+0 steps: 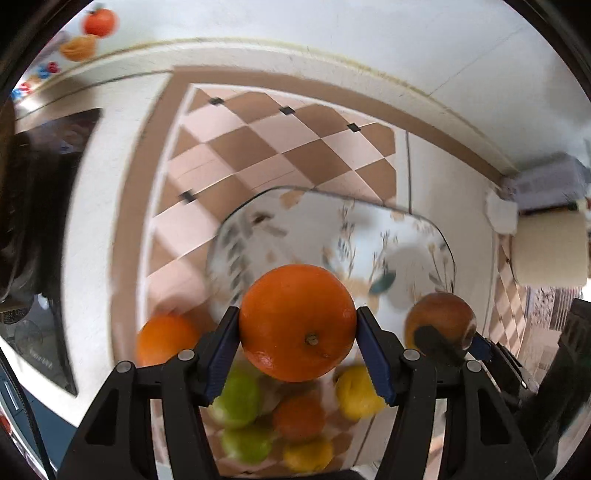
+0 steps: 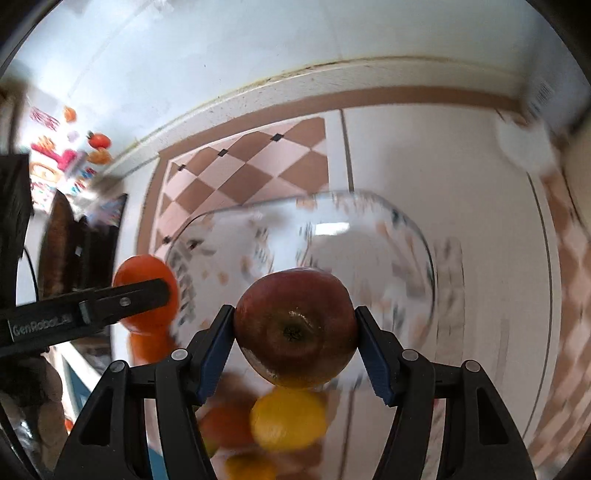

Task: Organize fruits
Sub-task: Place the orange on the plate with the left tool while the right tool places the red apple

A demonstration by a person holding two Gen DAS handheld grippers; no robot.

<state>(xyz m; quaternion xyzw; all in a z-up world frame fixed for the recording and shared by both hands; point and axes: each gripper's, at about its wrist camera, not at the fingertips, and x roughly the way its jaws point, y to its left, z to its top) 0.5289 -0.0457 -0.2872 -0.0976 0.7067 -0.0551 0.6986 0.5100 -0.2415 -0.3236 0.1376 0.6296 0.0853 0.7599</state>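
Note:
My left gripper (image 1: 297, 334) is shut on an orange (image 1: 297, 322), held above the counter. My right gripper (image 2: 295, 332) is shut on a red apple (image 2: 297, 326); that apple (image 1: 441, 319) also shows at the right of the left wrist view. A patterned glass bowl (image 1: 332, 236) stands just beyond both held fruits, its rim (image 2: 369, 197) blurred. Loose fruit lies below the grippers: another orange (image 1: 166, 338), green apples (image 1: 238, 400), a lemon (image 1: 356, 391), a red-orange fruit (image 1: 299, 417). The left gripper with its orange (image 2: 146, 291) appears at the left of the right wrist view.
The tiled counter (image 1: 280, 147) meets a white wall (image 2: 221, 55) at the back. A paper towel roll (image 1: 550, 251) stands at the right. A dark appliance (image 1: 48, 177) sits at the left. Fruit stickers (image 1: 98, 22) decorate the wall.

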